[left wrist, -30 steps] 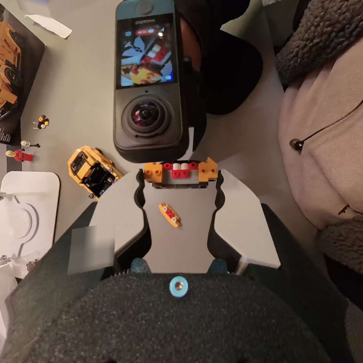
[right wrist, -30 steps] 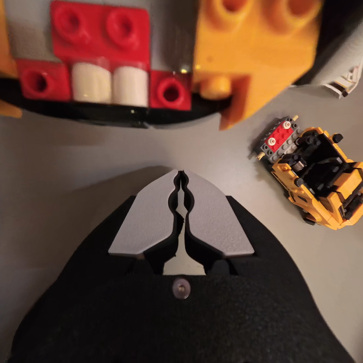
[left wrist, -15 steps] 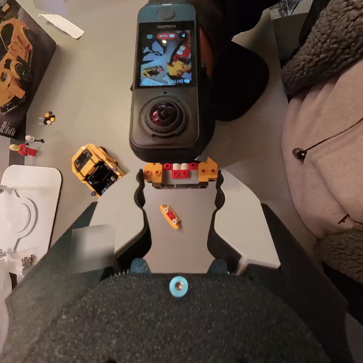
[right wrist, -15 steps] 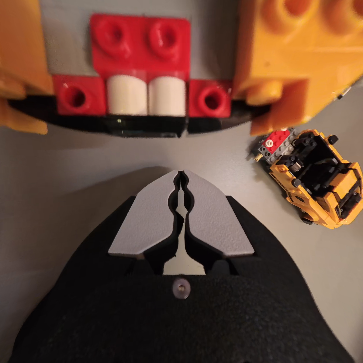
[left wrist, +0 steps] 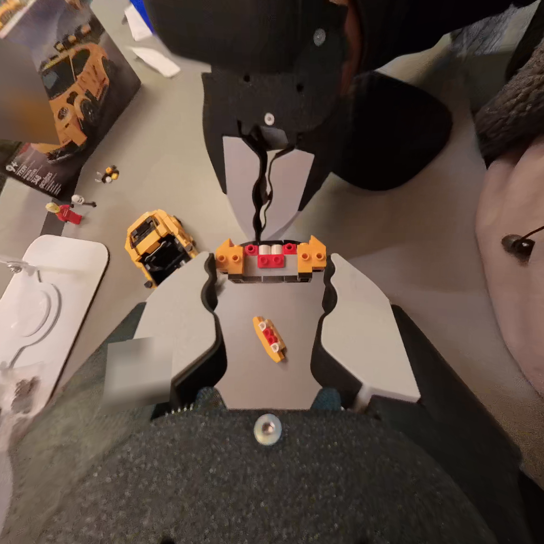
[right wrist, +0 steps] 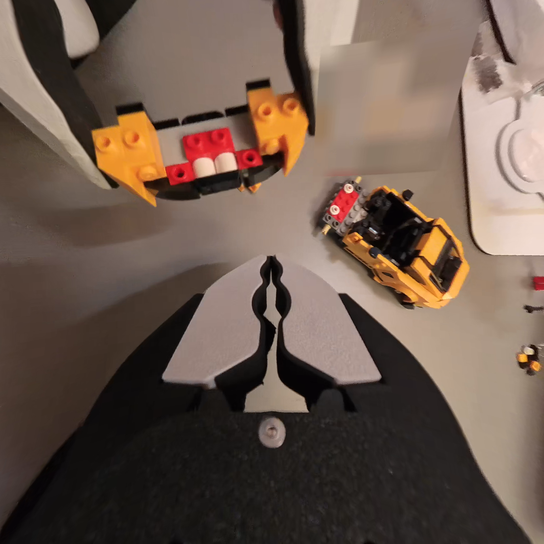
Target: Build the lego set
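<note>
My left gripper [left wrist: 270, 255] is shut on an orange, red, white and black lego sub-assembly [left wrist: 270, 262], held by its two ends above the table. It also shows in the right wrist view [right wrist: 206, 150], between the left gripper's fingers [right wrist: 44, 103]. My right gripper [right wrist: 271, 259] is shut and empty. In the left wrist view its tips [left wrist: 259, 235] point at the assembly's white studs from the far side, very close to them. A small orange piece with red and white studs [left wrist: 269, 338] lies on the table under the left gripper.
A partly built yellow lego car [left wrist: 159, 247] [right wrist: 406, 250] lies left of the assembly. The set's box [left wrist: 67, 97], a red minifigure [left wrist: 64, 212], a small black-orange part [left wrist: 109, 175] and a white tray [left wrist: 44, 294] are at left. A person's clothing [left wrist: 515, 235] is at right. My hands' fingertips stand some 7 centimeters from each other.
The right gripper has drawn back from the assembly and tilted, so its shut fingers now face it instead of its camera. The left gripper still holds the assembly.
</note>
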A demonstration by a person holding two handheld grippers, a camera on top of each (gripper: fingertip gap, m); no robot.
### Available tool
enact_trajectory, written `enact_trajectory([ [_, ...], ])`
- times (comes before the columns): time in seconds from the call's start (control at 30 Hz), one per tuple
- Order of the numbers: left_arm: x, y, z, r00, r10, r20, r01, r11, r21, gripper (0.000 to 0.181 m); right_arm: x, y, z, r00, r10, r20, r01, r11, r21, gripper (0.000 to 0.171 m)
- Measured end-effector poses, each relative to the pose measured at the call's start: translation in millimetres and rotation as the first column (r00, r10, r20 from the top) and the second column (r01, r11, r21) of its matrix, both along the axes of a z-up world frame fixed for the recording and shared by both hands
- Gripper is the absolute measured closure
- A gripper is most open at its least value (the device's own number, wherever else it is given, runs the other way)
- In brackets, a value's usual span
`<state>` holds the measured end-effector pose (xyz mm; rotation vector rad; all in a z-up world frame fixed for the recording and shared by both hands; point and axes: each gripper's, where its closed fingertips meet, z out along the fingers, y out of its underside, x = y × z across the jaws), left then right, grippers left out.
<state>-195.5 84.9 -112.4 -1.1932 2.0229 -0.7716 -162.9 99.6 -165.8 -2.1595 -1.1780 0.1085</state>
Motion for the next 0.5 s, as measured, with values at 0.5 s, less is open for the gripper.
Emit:
enact_trajectory([
  [0.5, 13.8, -31.1, 43.4, 0.81, -0.059, 0.583, 0.189, 0.968, -0.165, 0.111, 2.4, -4.5, 11.8, 0.992, 0.091, 0.082, -0.093, 0.996, 0.019, 0.171],
])
